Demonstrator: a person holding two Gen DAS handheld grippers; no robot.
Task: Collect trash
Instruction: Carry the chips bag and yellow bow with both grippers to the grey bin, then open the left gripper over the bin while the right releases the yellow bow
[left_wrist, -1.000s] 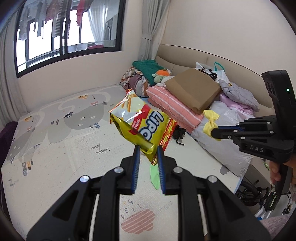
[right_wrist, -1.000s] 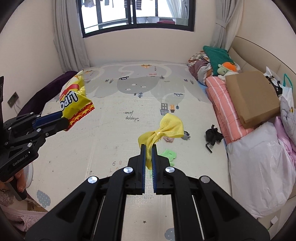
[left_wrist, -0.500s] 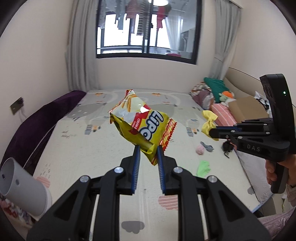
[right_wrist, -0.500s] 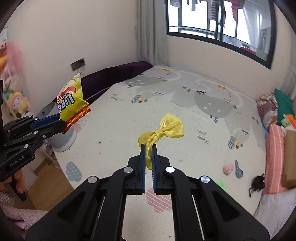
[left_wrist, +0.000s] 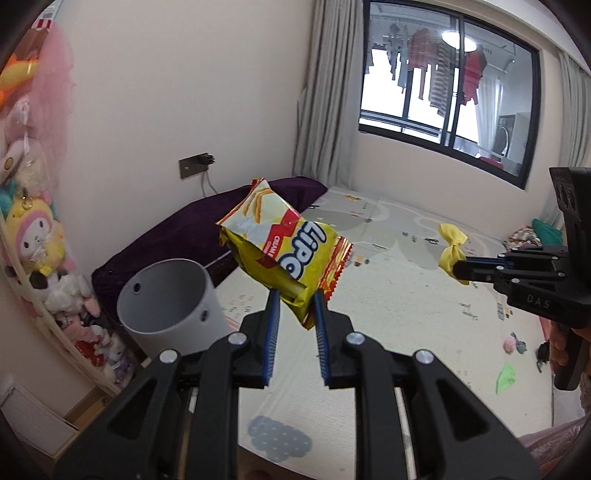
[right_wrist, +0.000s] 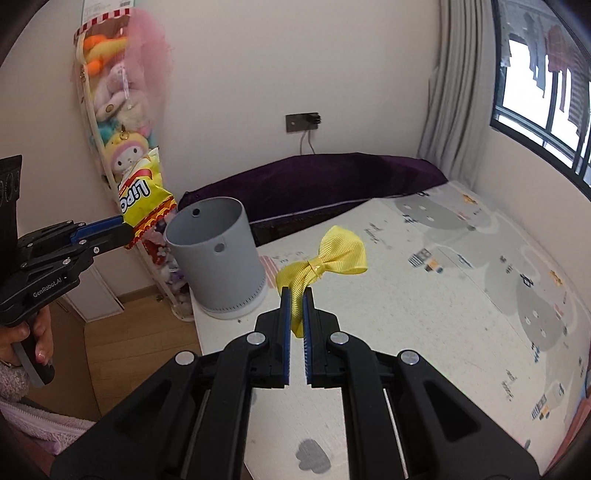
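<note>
My left gripper (left_wrist: 294, 301) is shut on a yellow Lipo snack bag (left_wrist: 280, 254) and holds it in the air, to the right of a grey cylindrical bin (left_wrist: 171, 299). In the right wrist view the bag (right_wrist: 142, 197) hangs left of the bin (right_wrist: 218, 254). My right gripper (right_wrist: 296, 295) is shut on a yellow ribbon bow (right_wrist: 325, 258), held above the play mat right of the bin. The bow also shows in the left wrist view (left_wrist: 452, 251). The bin stands open at the mat's corner.
A purple cushion (right_wrist: 332, 181) lies along the wall behind the bin. A hanging net of plush toys (right_wrist: 118, 122) is beside it. A green scrap (left_wrist: 506, 376), a pink item (left_wrist: 511, 343) and a black object (left_wrist: 543, 356) lie on the mat (right_wrist: 443, 295).
Both grippers have swung left across the room with their loads. The bin, once far left, now stands close in front of both grippers.
</note>
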